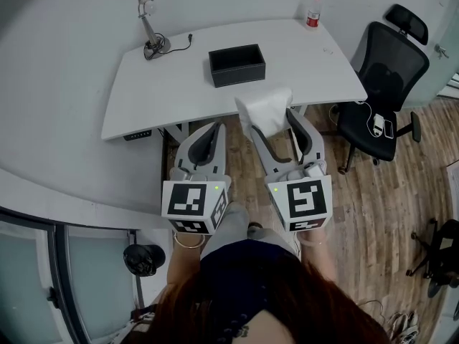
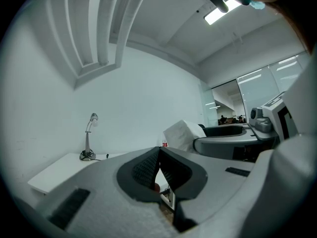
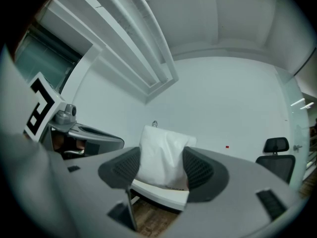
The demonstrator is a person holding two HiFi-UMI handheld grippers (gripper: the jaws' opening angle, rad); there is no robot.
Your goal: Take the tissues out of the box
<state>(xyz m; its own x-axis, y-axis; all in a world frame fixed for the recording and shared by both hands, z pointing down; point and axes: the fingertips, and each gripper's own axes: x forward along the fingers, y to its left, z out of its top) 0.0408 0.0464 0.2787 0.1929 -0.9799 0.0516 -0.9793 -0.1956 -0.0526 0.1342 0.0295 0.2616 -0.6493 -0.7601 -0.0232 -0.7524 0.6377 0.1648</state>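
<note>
Tissues [image 1: 264, 106]: white pack, pinched between jaws of right gripper [image 1: 272, 120], held in air before desk [image 1: 143, 99] edge, clear of box [image 1: 238, 74]. Left gripper [image 1: 213, 129]: jaws pressed together, nothing held. Box probably emptied; interior too dark to confirm. Handling: firm pinch advised, pack to be set down flat on bare desk.

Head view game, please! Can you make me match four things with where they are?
Things:
1. tissues
2. box
3. bottle
4. chair

Places:
A. on the floor, right of the desk
B. far right corner of the desk
C. in the right gripper
D. middle of the desk

Pairs: 1-C, 2-D, 3-B, 4-A.
</note>
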